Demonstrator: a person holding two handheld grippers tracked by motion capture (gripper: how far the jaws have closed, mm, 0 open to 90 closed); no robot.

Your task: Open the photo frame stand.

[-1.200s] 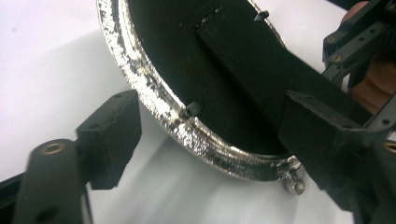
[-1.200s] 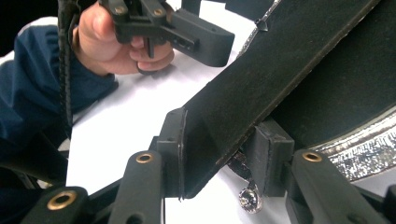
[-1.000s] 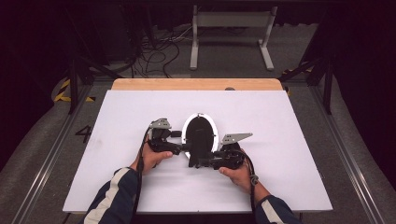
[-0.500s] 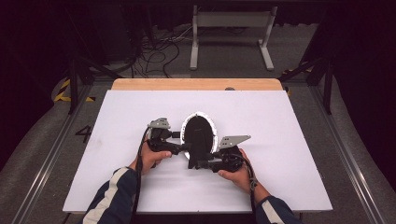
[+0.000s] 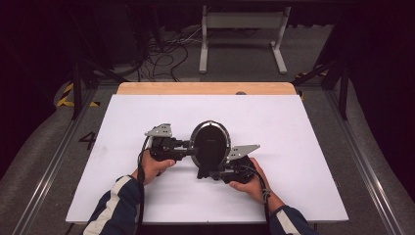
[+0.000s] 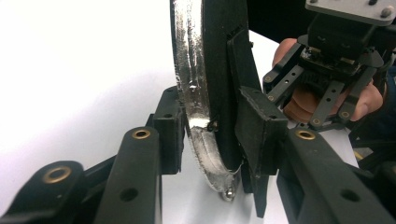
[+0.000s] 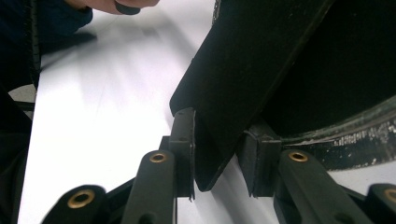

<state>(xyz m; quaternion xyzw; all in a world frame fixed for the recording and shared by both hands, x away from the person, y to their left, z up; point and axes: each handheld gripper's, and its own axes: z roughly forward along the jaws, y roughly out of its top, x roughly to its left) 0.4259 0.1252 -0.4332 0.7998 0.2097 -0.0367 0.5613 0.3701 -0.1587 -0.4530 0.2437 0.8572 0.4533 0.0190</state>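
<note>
Both claws have just been closing while the hands barely shifted, and the oval picture frame (image 5: 210,146) now stands tilted a touch more upright than a second ago.

From the high view, the frame sits mid-desk (image 5: 303,147) on its white top, black back facing the person, silver rim showing round the edge. The left claw (image 5: 188,145) comes at the frame's left edge; the right claw (image 5: 211,172) is low at its bottom, by the stand.

Over to the left gripper view: the jaws are clamped either side of the frame's edge (image 6: 205,93), one pad on the silver front, the other on the black back panel. That's a grip, I'd say. The right claw (image 6: 327,100) shows beyond, in the person's hand (image 6: 308,98).

Right gripper view now: the black stand flap (image 7: 243,88) runs down between the jaws. The left pad looks to touch it; the right pad sits at the frame's rim (image 7: 345,133), so it seems pinched.

My read: both grips are made, and swinging the stand out so the frame can stand by itself is left to do.
</note>
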